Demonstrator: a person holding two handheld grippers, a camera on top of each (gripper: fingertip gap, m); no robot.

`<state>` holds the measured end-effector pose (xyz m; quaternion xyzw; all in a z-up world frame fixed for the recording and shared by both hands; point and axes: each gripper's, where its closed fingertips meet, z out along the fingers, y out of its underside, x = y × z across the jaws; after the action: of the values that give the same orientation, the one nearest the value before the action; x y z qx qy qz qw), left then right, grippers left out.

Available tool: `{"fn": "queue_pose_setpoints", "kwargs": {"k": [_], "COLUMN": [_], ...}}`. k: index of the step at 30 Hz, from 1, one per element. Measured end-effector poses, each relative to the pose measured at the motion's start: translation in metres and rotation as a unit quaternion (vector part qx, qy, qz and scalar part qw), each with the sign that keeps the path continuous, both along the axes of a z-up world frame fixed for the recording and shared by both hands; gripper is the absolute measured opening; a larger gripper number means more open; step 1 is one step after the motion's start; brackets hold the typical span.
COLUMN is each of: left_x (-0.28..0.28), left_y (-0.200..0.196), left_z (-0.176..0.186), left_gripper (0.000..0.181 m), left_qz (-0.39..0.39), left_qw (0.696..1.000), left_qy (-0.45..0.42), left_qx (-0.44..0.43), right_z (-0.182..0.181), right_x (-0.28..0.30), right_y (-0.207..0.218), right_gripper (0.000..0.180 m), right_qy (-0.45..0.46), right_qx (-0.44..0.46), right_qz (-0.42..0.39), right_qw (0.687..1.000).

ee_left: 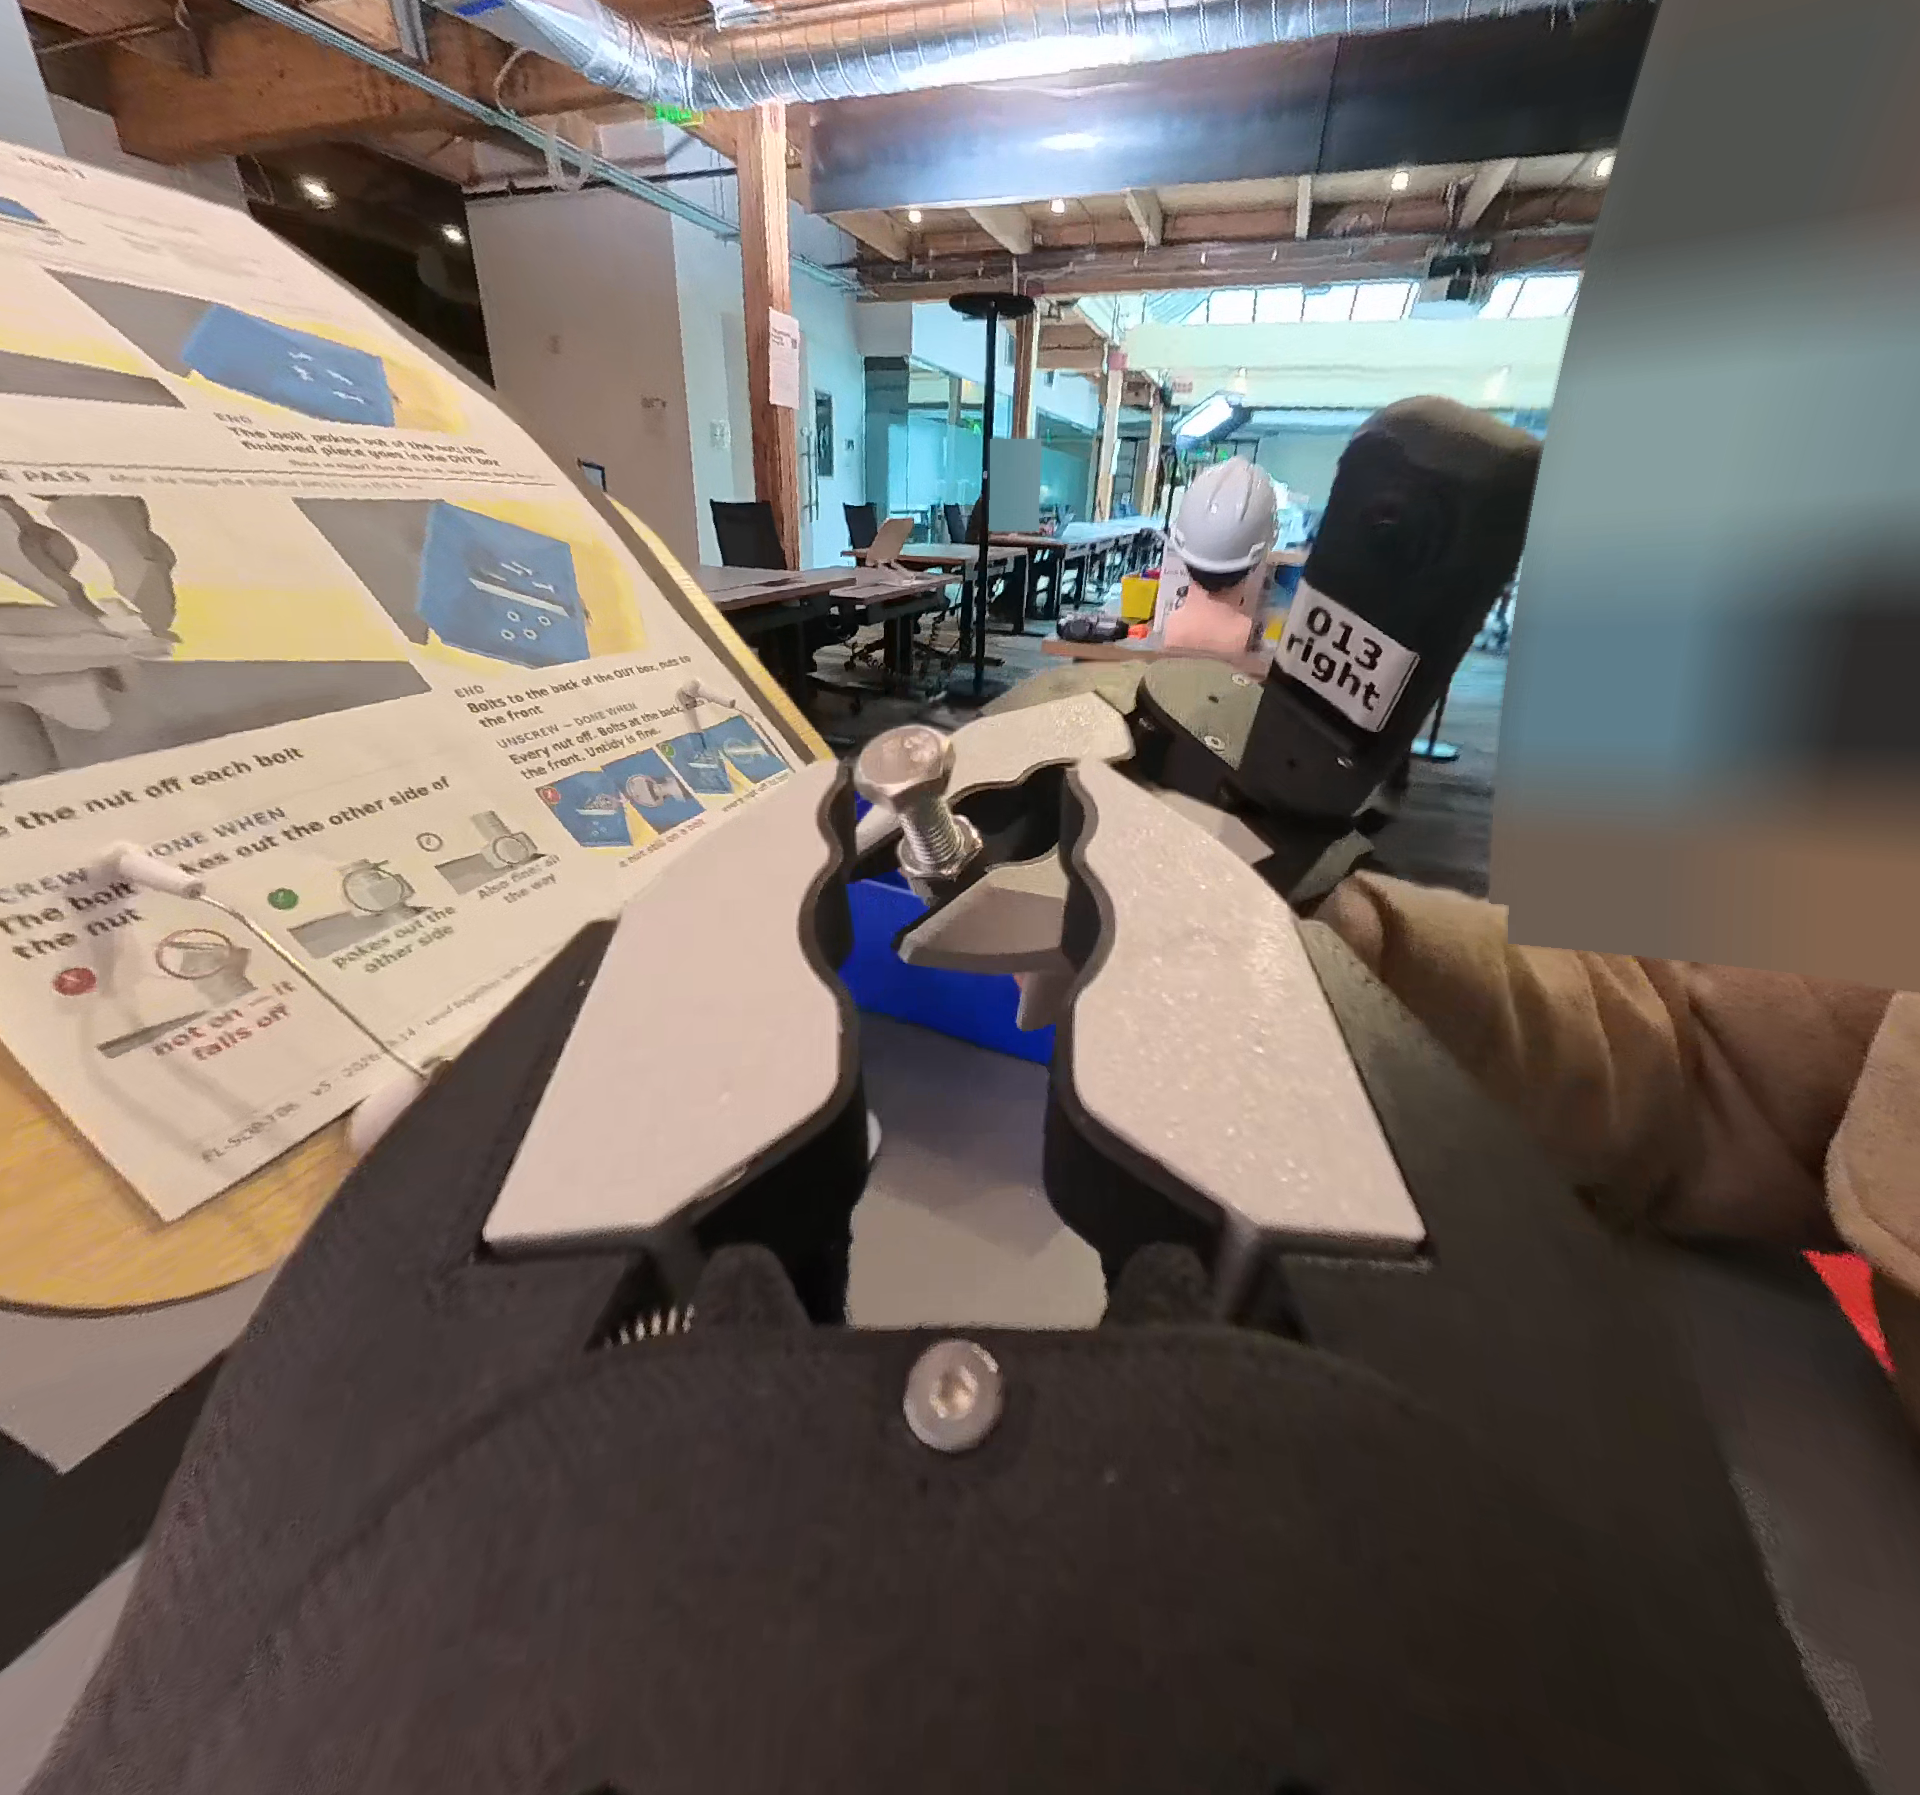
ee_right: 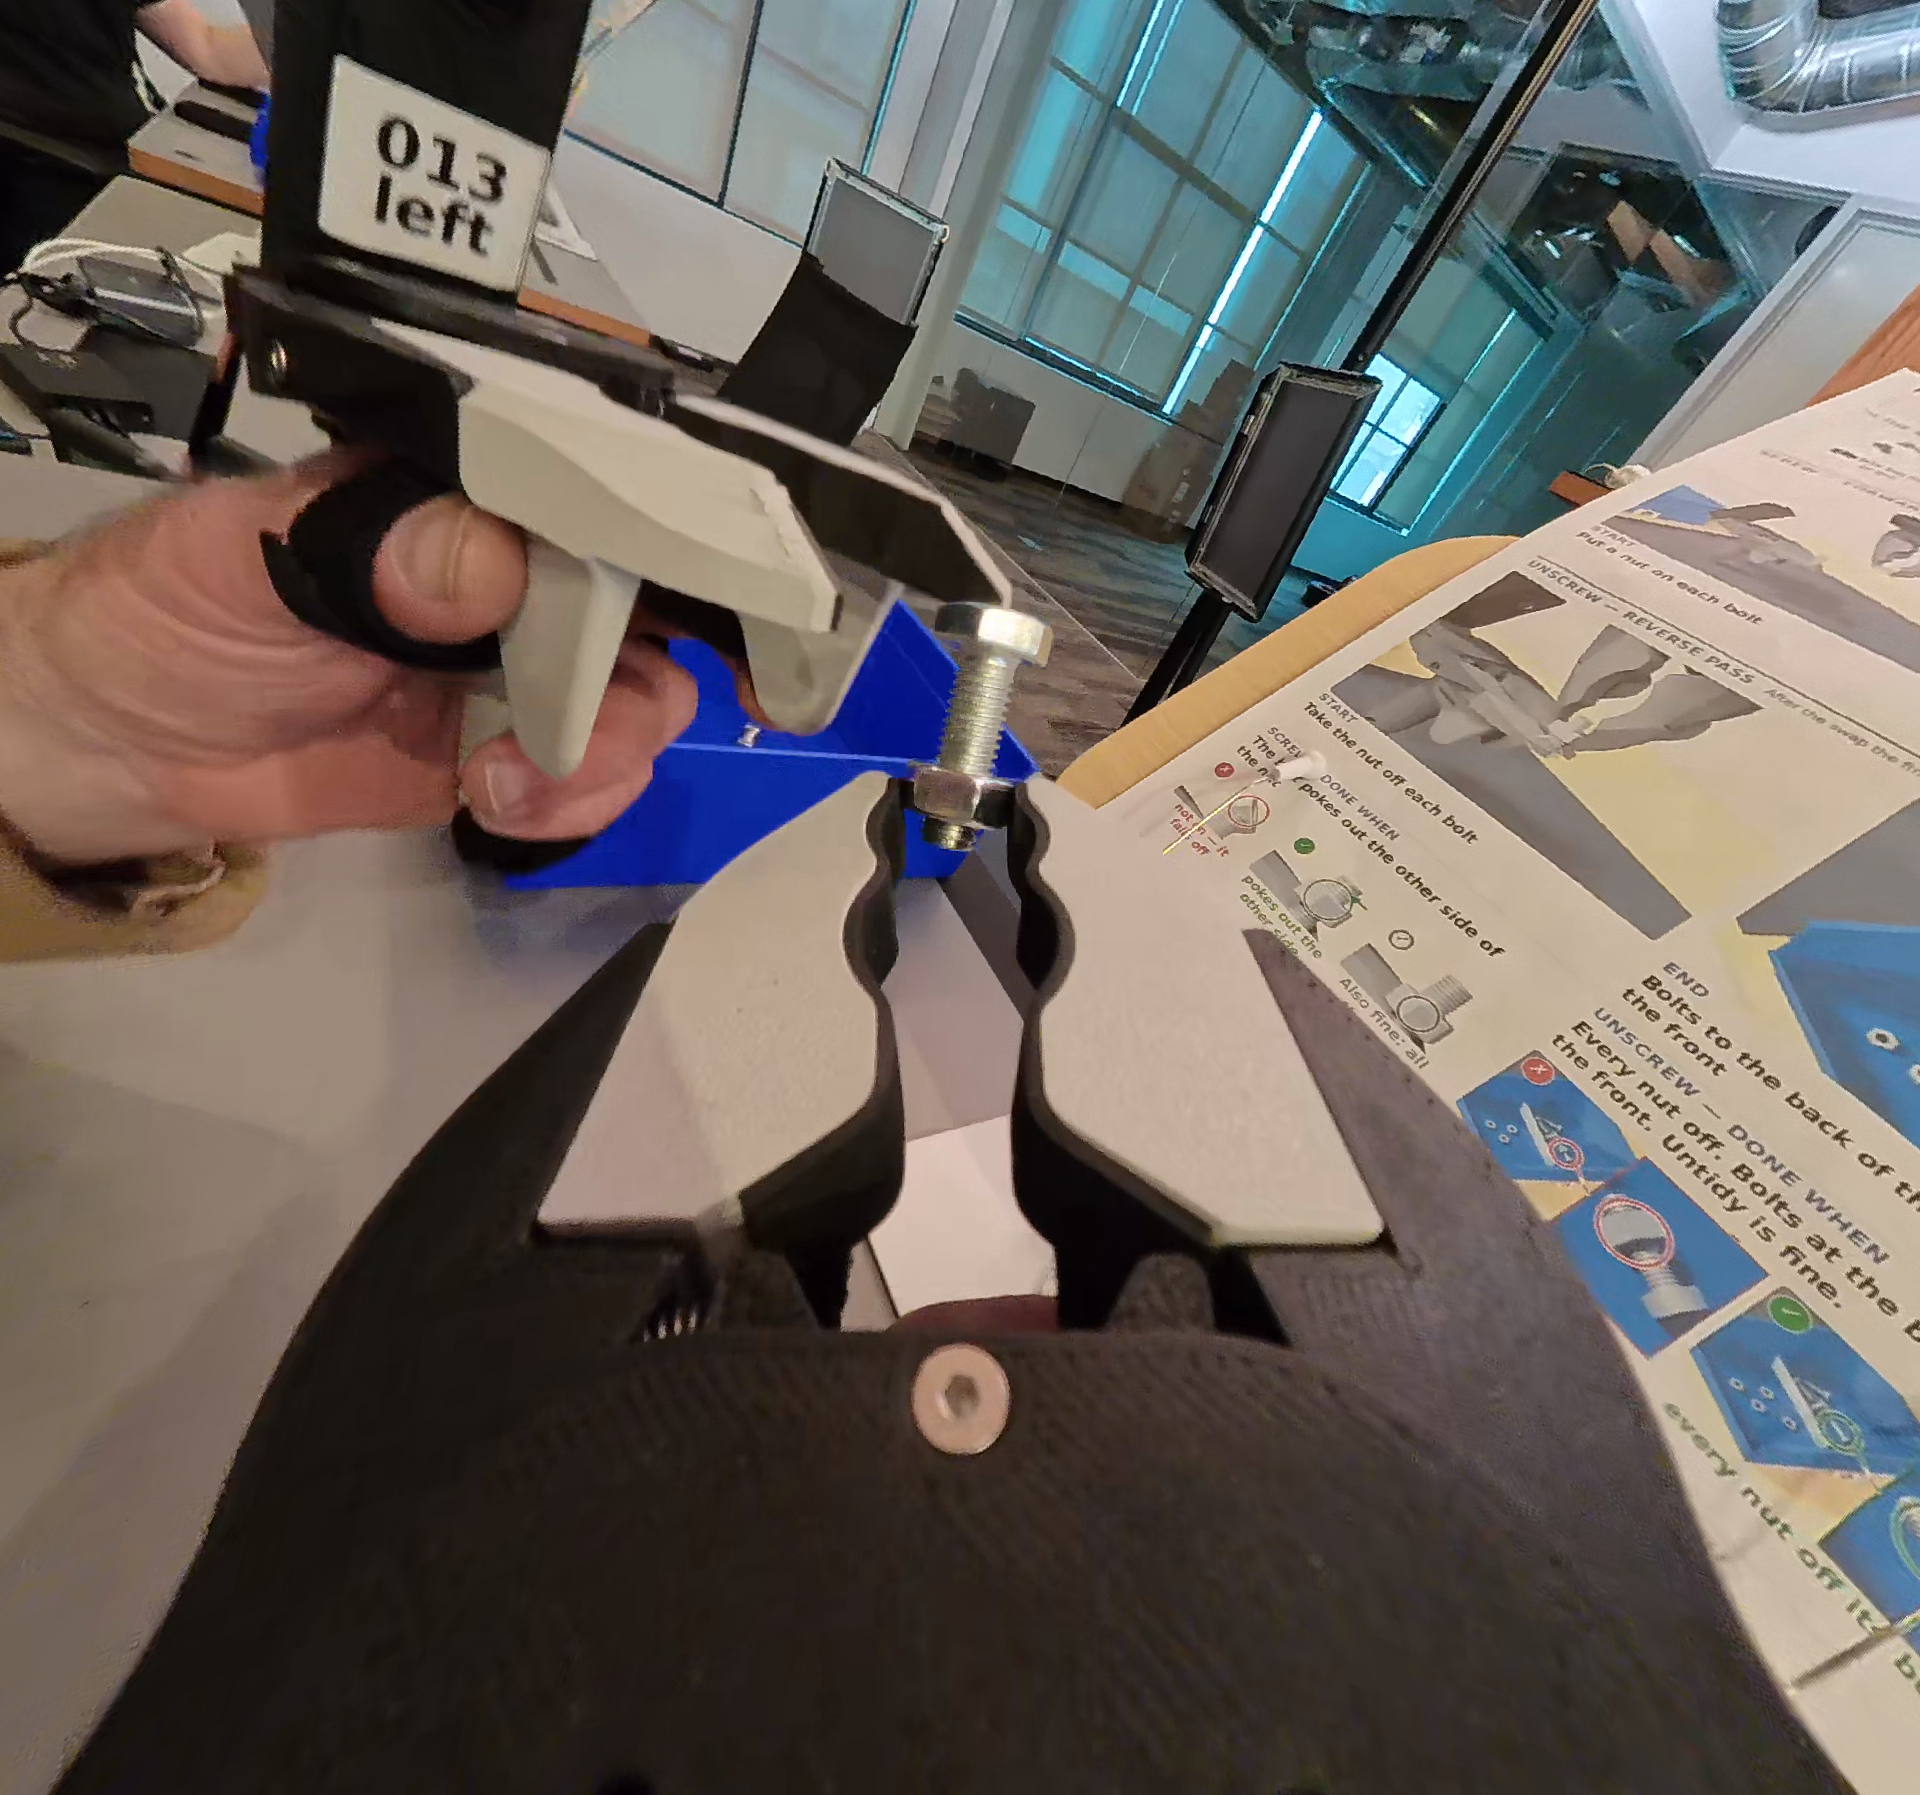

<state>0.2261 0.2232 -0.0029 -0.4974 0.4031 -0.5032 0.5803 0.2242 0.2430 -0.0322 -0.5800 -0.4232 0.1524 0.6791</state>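
Grey tabletop point(ee_right: 208, 1070) | right gripper point(ee_right: 951, 795) level, clamped on nut point(ee_right: 948, 793) of upright bolt point(ee_right: 982, 696) | left gripper point(ee_left: 951, 779) beside bolt, parted, holding nothing, tips tilted down | blue bin point(ee_right: 748, 800) behind bolt

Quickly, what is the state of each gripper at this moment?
Left gripper: open, holding nothing, beside the silver steel hex bolt.
Right gripper: shut on the silver hex nut threaded on that bolt.

A printed instruction sheet point(ee_right: 1621, 914) is crowding the right gripper's point(ee_right: 951, 795) right flank, while the left gripper point(ee_right: 831, 644) is closing in just left of its tips. A blue bin point(ee_right: 748, 800) is sitting ahead below them; grey tabletop point(ee_right: 260, 1122) is lying open to the left.
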Motion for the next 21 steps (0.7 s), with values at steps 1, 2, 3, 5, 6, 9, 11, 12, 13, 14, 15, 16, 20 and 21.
{"fn": "queue_pose_setpoints", "kwargs": {"k": [1, 2, 3, 5, 6, 9, 11, 12, 13, 14, 15, 16, 20, 21], "left_x": [-0.002, -0.003, -0.004, -0.006, -0.007, -0.005, -0.003, -0.003, -0.002, -0.002, -0.002, -0.002, -0.002, -0.002], "left_y": [0.0, -0.002, -0.002, -0.002, -0.003, -0.005, -0.008, -0.009, -0.01, -0.011, -0.011, -0.011, -0.015, -0.016], "left_z": [0.001, 0.001, 0.0, -0.001, -0.003, -0.014, -0.019, -0.02, -0.022, -0.024, -0.026, -0.026, -0.032, -0.035], "left_gripper": [0.036, 0.036, 0.036, 0.036, 0.036, 0.036, 0.038, 0.038, 0.038, 0.038, 0.038, 0.037, 0.035, 0.033], "left_qz": [0.001, -0.001, 0.001, 0.013, 0.017, 0.013, 0.002, 0.0, -0.006, -0.011, -0.008, -0.006, -0.022, -0.028], "left_qw": [1.0, 0.999, 0.998, 0.995, 0.993, 0.984, 0.98, 0.98, 0.979, 0.977, 0.976, 0.975, 0.97, 0.968], "left_qy": [0.013, 0.03, 0.047, 0.078, 0.095, 0.153, 0.175, 0.179, 0.184, 0.191, 0.197, 0.201, 0.225, 0.234], "left_qx": [0.011, 0.021, 0.032, 0.058, 0.07, 0.088, 0.091, 0.091, 0.09, 0.089, 0.09, 0.094, 0.087, 0.086], "right_z": [-0.001, -0.001, -0.002, -0.006, -0.007, -0.009, -0.011, -0.012, -0.014, -0.015, -0.016, -0.018, -0.022, -0.023], "right_x": [0.0, 0.0, 0.0, -0.001, -0.001, -0.003, -0.003, -0.004, -0.004, -0.005, -0.005, -0.006, -0.006, -0.007], "right_y": [-0.001, -0.002, -0.003, -0.006, -0.007, -0.011, -0.012, -0.013, -0.015, -0.016, -0.016, -0.018, -0.021, -0.023], "right_gripper": [0.019, 0.019, 0.019, 0.019, 0.019, 0.019, 0.019, 0.019, 0.019, 0.019, 0.019, 0.019, 0.019, 0.019], "right_qy": [-0.005, -0.012, -0.019, -0.038, -0.045, -0.06, -0.075, -0.084, -0.092, -0.099, -0.106, -0.116, -0.15, -0.159], "right_qx": [-0.001, -0.001, -0.002, -0.002, -0.001, 0.006, 0.01, 0.014, 0.017, 0.019, 0.023, 0.029, 0.054, 0.061], "right_qz": [0.006, 0.014, 0.018, 0.034, 0.037, 0.051, 0.055, 0.058, 0.062, 0.064, 0.065, 0.069, 0.072, 0.075], "right_qw": [1.0, 1.0, 1.0, 0.999, 0.998, 0.997, 0.996, 0.995, 0.994, 0.993, 0.992, 0.991, 0.985, 0.983]}}
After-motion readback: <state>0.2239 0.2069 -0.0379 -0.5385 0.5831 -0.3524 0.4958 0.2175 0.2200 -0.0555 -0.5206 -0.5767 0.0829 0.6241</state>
